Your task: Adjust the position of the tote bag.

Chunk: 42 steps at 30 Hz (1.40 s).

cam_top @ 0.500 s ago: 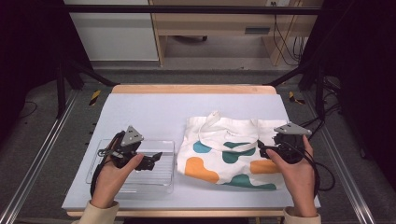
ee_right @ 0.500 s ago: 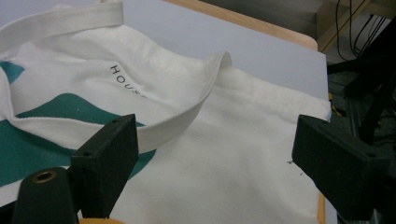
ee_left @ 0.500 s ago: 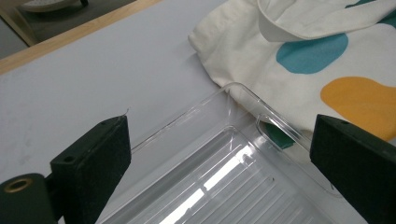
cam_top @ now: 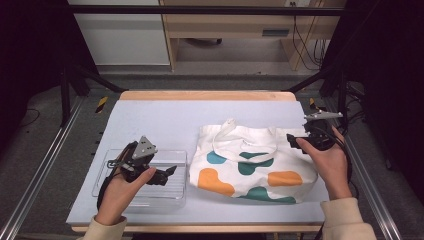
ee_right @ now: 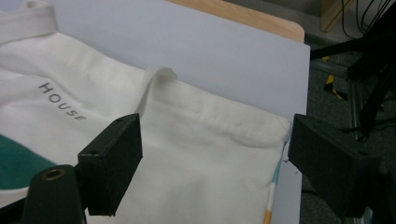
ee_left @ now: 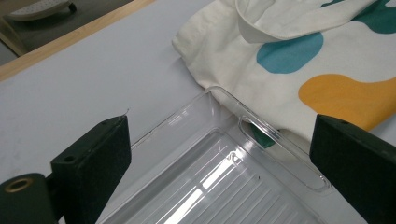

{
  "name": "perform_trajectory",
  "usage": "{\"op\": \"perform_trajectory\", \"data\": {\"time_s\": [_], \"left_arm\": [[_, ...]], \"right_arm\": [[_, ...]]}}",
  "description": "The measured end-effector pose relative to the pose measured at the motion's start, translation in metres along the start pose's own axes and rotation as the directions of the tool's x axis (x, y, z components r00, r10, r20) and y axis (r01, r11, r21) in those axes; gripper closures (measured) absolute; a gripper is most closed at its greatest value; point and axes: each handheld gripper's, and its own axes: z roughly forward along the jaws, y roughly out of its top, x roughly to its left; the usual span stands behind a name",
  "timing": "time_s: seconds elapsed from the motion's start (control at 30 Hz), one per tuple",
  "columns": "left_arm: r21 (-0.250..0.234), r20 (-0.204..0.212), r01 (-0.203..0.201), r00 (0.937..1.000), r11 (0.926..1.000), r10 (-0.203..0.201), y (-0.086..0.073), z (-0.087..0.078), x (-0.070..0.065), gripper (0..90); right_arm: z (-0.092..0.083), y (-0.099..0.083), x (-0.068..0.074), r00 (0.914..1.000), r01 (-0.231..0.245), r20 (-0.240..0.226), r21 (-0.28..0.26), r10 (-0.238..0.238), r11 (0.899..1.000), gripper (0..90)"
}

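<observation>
So, 2 handheld grippers sat over a pale tabletop (cam_top: 165,120) — 1 per hand. The left gripper (cam_top: 167,172) hovered above a clear plastic tray (cam_top: 180,159) at the near left of the tabletop, its jaws pointing toward the tote bag (cam_top: 255,165). In the left gripper view the jaws stood wide apart with nothing between the pads, the tray's ribbed floor and rounded far corner (ee_left: 224,140) visible below them. The tray's right edge lay just beside the bag, touching or slightly overlapping its left side; can't tell which.

The tote bag was cream with teal and orange blobs, lying flat at centre-right of the tabletop, handles (cam_top: 227,131) toward the far side. Printed word "HOUSE" (ee_right: 61,101) showed in the right gripper view.

The right gripper (cam_top: 295,141) was at the bag's far right corner, held level and pointing left across the bag's top edge. Its jaws were apart too — the bag's top hem and right corner (ee_right: 261,133) lay below and between them, but the pads pressed on nothing. A handle end (ee_right: 156,77) rose from the hem near the left jaw in that view. A striped seam ran down the bag's right edge (ee_right: 275,186).

Both hands in cream sleeves (cam_top: 350,220) came in from the near side.
</observation>
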Motion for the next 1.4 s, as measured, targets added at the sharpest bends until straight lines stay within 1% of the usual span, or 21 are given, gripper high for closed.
{"op": "perform_trajectory", "data": {"time_s": [0.1, 0.13, 0.17, 0.27, 0.43, 0.47, 0.67, 0.7, 0.8, 0.83, 0.9, 0.93, 1.0, 1.03, 1.07, 1.1, 1.13, 1.17, 1.23, 1.33, 1.4], "left_arm": [[0.012, -0.006, 0.003, 1.0, 0.9999, -0.003, -0.003, -0.001, -0.001, 5.3], [0.016, -0.009, 0.004, 1.0, 0.9999, -0.003, -0.003, -0.001, -0.001, 5.3], [0.016, -0.01, 0.004, 0.9999, 0.9999, -0.004, -0.003, -0.001, 0.0, 5.4], [0.018, -0.008, 0.003, 1.0, 0.9998, -0.003, -0.003, -0.001, 0.0, 5.4], [0.022, -0.001, 0.002, 1.0, 0.9998, -0.002, -0.001, 0.0, 0.0, 5.4], [0.02, 0.0, 0.003, 1.0, 0.9998, -0.003, -0.001, 0.0, 0.0, 5.5], [0.025, -0.001, -0.008, 1.0, 0.9997, 0.008, 0.001, 0.0, -0.004, 5.5], [0.028, 0.0, -0.019, 0.9998, 0.9994, 0.019, 0.001, 0.0, -0.005, 5.5], [0.028, 0.006, -0.027, 0.9996, 0.9992, 0.027, 0.002, 0.001, -0.008, 5.5], [0.031, 0.007, -0.028, 0.9996, 0.9991, 0.028, 0.002, 0.001, -0.008, 5.5], [0.031, 0.01, -0.029, 0.9995, 0.9991, 0.028, 0.002, 0.0, -0.009, 5.5], [0.035, 0.011, -0.031, 0.9995, 0.9989, 0.03, 0.002, 0.0, -0.009, 5.5], [0.034, 0.013, -0.031, 0.9995, 0.9989, 0.03, 0.002, 0.001, -0.009, 5.5], [0.031, 0.013, -0.028, 0.9995, 0.9991, 0.027, 0.002, 0.001, -0.009, 5.5], [0.038, 0.011, -0.036, 0.9993, 0.9986, 0.035, 0.003, 0.001, -0.009, 5.5], [0.032, 0.014, -0.032, 0.9994, 0.999, 0.031, 0.004, 0.001, -0.01, 5.5], [0.033, 0.017, -0.039, 0.9991, 0.9987, 0.038, 0.004, 0.001, -0.01, 5.5], [0.038, 0.019, -0.045, 0.9988, 0.9982, 0.045, 0.005, 0.001, -0.01, 5.5], [0.039, 0.02, -0.05, 0.9986, 0.998, 0.049, 0.005, 0.001, -0.011, 5.5], [0.035, 0.025, -0.046, 0.9987, 0.9983, 0.045, 0.005, 0.002, -0.014, 5.5], [0.041, 0.028, -0.048, 0.9985, 0.998, 0.047, 0.005, 0.003, -0.016, 5.5]], "right_arm": [[0.014, 0.004, -0.009, 0.9999, -0.011, -0.011, 0.032, 0.011, 0.999, 14.4], [0.017, 0.006, -0.011, 0.9993, -0.029, -0.021, 0.039, 0.03, 0.999, 14.0], [0.02, 0.007, -0.012, 0.9991, -0.033, -0.027, 0.038, 0.034, 0.999, 13.9], [0.029, 0.009, -0.016, 0.9992, -0.039, -0.01, 0.065, 0.04, 0.997, 12.0], [0.038, 0.01, -0.022, 0.9972, -0.067, -0.028, 0.084, 0.07, 0.994, 10.6], [0.04, 0.01, -0.024, 0.9976, -0.06, -0.029, 0.093, 0.063, 0.994, 10.2], [0.044, 0.012, -0.029, 0.9961, -0.075, -0.039, 0.105, 0.079, 0.992, 9.6], [0.044, 0.012, -0.03, 0.9961, -0.074, -0.04, 0.11, 0.079, 0.991, 9.6], [0.046, 0.011, -0.032, 0.9958, -0.074, -0.045, 0.111, 0.079, 0.991, 9.7], [0.047, 0.01, -0.033, 0.9944, -0.087, -0.05, 0.113, 0.093, 0.99, 9.7], [0.052, 0.007, -0.035, 0.9936, -0.096, -0.048, 0.126, 0.102, 0.987, 10.1], [0.054, 0.005, -0.037, 0.9921, -0.108, -0.048, 0.138, 0.116, 0.984, 10.2], [0.06, 0.003, -0.039, 0.9916, -0.112, -0.046, 0.157, 0.121, 0.981, 10.2], [0.063, 0.002, -0.041, 0.9896, -0.126, -0.048, 0.16, 0.135, 0.979, 10.3], [0.065, 0.001, -0.042, 0.9889, -0.131, -0.049, 0.163, 0.14, 0.978, 10.2], [0.067, 0.0, -0.043, 0.9893, -0.127, -0.051, 0.167, 0.137, 0.978, 10.0], [0.067, 0.0, -0.041, 0.9881, -0.131, -0.057, 0.17, 0.143, 0.977, 9.9], [0.068, 0.0, -0.04, 0.9886, -0.123, -0.066, 0.164, 0.136, 0.979, 9.5], [0.069, 0.0, -0.041, 0.9897, -0.117, -0.063, 0.162, 0.128, 0.98, 9.5], [0.073, -0.003, -0.046, 0.9875, -0.137, -0.053, 0.177, 0.149, 0.975, 9.3], [0.078, -0.006, -0.048, 0.9857, -0.146, -0.056, 0.194, 0.159, 0.97, 8.9]]}}
